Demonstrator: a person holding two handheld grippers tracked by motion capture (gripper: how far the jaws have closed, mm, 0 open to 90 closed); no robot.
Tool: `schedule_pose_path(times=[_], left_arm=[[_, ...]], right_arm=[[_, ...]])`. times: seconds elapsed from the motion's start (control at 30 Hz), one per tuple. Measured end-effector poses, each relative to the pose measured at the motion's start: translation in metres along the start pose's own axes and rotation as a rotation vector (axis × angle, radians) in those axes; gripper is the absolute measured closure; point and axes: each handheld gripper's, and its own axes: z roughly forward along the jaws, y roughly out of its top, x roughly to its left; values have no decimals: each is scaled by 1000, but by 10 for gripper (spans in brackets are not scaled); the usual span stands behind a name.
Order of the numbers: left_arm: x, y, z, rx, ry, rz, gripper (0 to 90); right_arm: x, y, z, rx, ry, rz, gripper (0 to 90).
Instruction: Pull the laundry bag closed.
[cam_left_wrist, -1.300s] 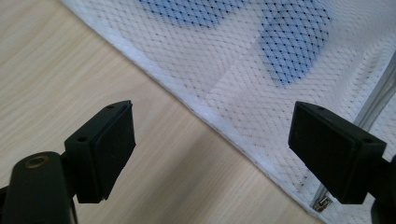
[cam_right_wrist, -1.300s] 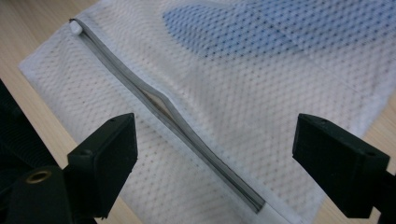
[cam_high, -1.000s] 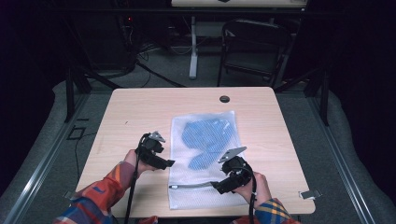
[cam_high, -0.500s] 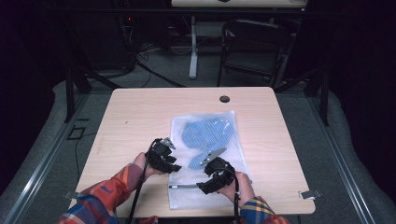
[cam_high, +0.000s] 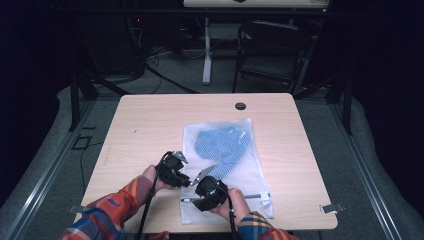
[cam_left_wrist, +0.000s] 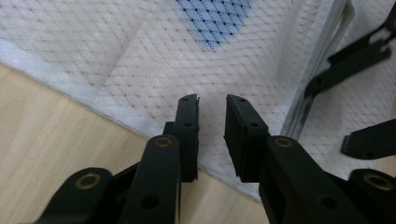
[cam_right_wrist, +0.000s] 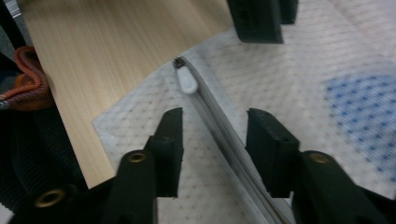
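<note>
Near the front edge of the pale wooden table (cam_high: 150, 125), the white mesh zip bag (cam_high: 240, 200) with blue cloth inside lies flat. Its zipper (cam_right_wrist: 219, 116) looks closed, pull untouched. Left gripper (cam_left_wrist: 212, 105) and right gripper (cam_right_wrist: 212, 126) have been closing, both parted, gripping nothing yet.

Light wood table (cam_high: 150, 130) w/ black grommet hole (cam_high: 240, 106), dark chair (cam_high: 272, 50) behind, grey floor (cam_high: 45, 165)

Right gripper (cam_high: 192, 196) moved left over zipper (cam_right_wrist: 219, 116); both jaws narrowing
</note>
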Motion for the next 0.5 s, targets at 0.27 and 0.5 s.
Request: schedule_pose_path(times=[0.27,0.5], left_arm=[[2,-2,6,59,-32,17,861],[2,-3,10,69,-36,16,880]], right_arm=[[6,6,17,-21,14,-44,729],[9,9,21,-39,26,-80,739]])
